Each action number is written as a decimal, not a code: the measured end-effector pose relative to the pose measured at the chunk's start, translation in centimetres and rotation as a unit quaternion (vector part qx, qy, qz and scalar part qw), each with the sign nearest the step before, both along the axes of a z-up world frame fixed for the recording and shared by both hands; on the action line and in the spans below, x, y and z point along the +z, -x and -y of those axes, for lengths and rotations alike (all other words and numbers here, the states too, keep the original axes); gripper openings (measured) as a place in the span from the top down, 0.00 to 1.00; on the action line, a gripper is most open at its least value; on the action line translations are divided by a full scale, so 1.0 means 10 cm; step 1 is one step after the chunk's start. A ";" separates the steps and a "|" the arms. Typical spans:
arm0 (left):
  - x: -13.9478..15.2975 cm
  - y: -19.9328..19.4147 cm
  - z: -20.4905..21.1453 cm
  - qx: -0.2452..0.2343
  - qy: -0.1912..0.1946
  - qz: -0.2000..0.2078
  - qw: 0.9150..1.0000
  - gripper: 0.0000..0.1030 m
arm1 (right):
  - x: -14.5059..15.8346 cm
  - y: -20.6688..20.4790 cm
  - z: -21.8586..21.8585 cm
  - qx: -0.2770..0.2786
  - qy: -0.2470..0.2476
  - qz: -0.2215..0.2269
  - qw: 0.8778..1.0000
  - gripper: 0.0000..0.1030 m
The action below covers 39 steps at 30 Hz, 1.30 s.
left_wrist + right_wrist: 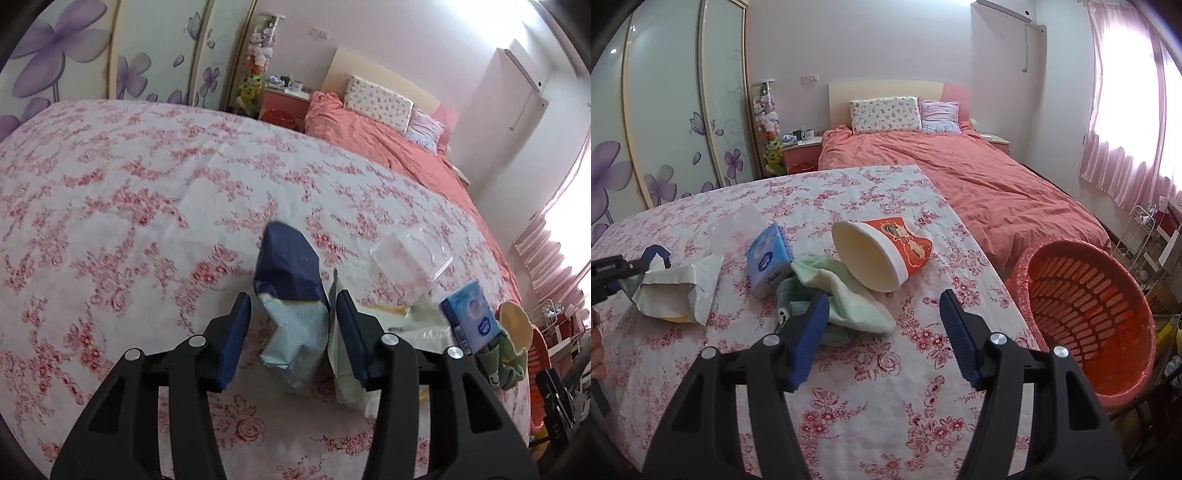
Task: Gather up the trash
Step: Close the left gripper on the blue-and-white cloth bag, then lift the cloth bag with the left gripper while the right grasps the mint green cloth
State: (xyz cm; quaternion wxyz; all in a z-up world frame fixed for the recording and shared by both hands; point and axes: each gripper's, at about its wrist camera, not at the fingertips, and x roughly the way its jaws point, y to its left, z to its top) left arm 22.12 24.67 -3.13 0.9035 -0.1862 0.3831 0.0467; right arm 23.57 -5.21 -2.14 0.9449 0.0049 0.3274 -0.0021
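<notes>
Wrapper [291,295] between left hand-held gripper [293,306] pads, long axis pointing away along the fingers.
Its dark-blue end lies farthest out, on the floral worktop [129,221]; the jaws stand partly apart and whether they pinch it is unclear. The right hand-held gripper [882,314] hangs open, empty, above a green cloth [842,291] near the red basket [1086,302].

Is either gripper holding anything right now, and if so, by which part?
Right gripper holds nothing. Navy-and-white wrapper sits between the left gripper pads by its lower end; whether they press on it cannot be told.
</notes>
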 end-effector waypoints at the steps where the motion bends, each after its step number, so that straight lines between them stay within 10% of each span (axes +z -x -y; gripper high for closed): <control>1: 0.02 0.00 -0.01 0.001 0.002 0.004 1.000 0.52 | 0.00 0.00 0.00 0.000 0.000 0.000 1.000 0.41; 39: -0.18 -0.17 0.26 -0.020 -0.069 -0.030 0.997 0.61 | -0.10 -0.22 -0.11 0.022 -0.019 -0.030 0.999 0.41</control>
